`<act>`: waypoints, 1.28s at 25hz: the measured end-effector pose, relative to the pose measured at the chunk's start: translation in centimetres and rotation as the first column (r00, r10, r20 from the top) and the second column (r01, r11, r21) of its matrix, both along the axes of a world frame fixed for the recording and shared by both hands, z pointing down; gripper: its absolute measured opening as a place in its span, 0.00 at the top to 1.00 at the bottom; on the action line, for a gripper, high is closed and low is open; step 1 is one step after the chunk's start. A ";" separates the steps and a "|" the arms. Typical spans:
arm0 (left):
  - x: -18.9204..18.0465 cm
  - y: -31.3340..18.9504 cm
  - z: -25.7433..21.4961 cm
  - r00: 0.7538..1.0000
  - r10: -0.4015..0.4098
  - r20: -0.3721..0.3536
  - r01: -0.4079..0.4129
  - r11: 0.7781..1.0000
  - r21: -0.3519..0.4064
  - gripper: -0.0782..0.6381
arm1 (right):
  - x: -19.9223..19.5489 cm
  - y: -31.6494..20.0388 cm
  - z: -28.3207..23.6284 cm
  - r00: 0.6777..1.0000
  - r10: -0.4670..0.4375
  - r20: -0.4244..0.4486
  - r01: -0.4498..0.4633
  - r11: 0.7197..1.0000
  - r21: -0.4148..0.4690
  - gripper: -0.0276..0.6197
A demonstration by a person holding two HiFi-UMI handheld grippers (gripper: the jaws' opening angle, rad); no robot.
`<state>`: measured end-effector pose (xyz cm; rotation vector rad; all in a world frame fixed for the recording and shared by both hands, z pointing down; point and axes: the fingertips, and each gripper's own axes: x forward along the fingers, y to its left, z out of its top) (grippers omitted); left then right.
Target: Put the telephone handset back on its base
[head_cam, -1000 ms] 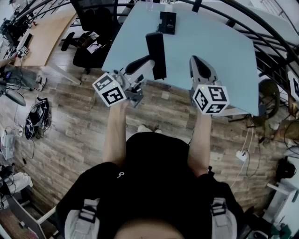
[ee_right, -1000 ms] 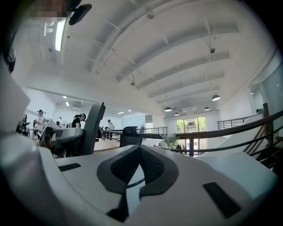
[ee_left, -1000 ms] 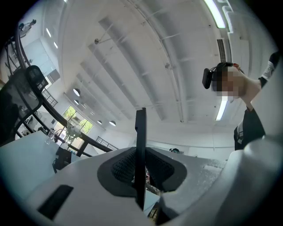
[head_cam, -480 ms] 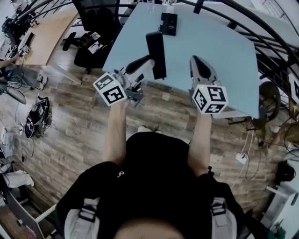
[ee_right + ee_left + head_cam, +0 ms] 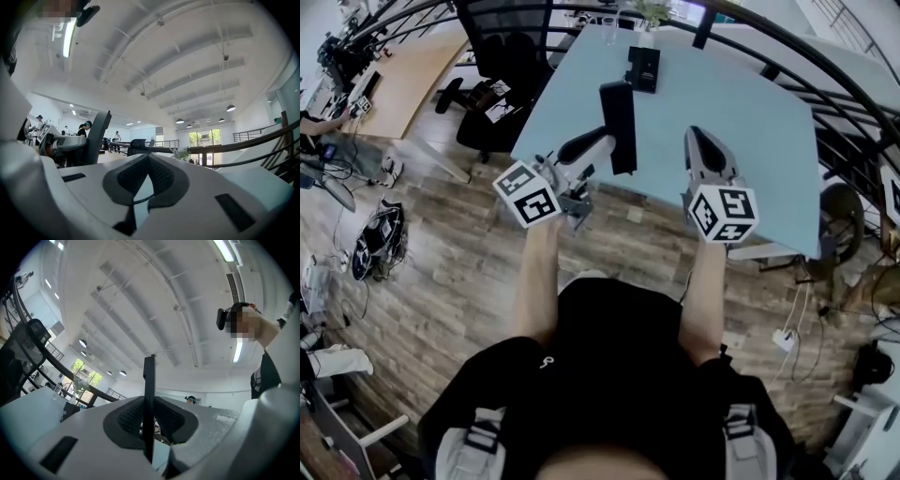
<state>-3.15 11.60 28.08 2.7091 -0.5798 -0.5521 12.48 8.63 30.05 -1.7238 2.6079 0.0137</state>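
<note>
In the head view the black handset hangs over the near part of the pale blue table, long axis pointing away from me. My left gripper is shut on its lower half. In the left gripper view the handset shows edge-on as a thin black slab pinched between the pads of the left gripper. The black base lies farther back on the table, beyond the handset. My right gripper hovers to the right of the handset, shut and empty. In the right gripper view the right gripper has pads that meet, and the handset stands at left.
A drinking glass and a small plant stand at the table's far edge. A black office chair sits left of the table. A dark railing curves behind and to the right. A wooden desk is far left.
The head view has shifted, so table and base sit slightly lower in frame. Both grippers keep nearly the same place over the table, and the left one still grips the handset.
</note>
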 end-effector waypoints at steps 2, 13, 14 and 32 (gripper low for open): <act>0.0 -0.3 -0.5 1.000 -0.014 0.001 0.014 1.000 0.017 0.80 | 0.1 0.2 -0.2 1.000 -0.003 0.003 0.002 1.000 0.011 0.97; -0.3 -2.4 0.4 0.999 -0.028 -0.023 0.028 1.000 -0.001 0.80 | -1.0 -1.2 0.8 0.999 -0.045 0.002 0.045 0.999 0.024 0.97; -0.3 -2.9 0.8 0.999 -0.024 -0.023 0.024 1.000 -0.009 0.80 | -1.0 -1.8 1.3 0.999 -0.043 0.003 0.043 0.999 0.016 0.97; -2.8 -23.7 8.1 0.995 0.093 -0.024 -0.096 0.975 -0.199 0.80 | -3.7 -22.3 8.7 0.998 0.043 0.040 -0.036 0.984 -0.175 0.97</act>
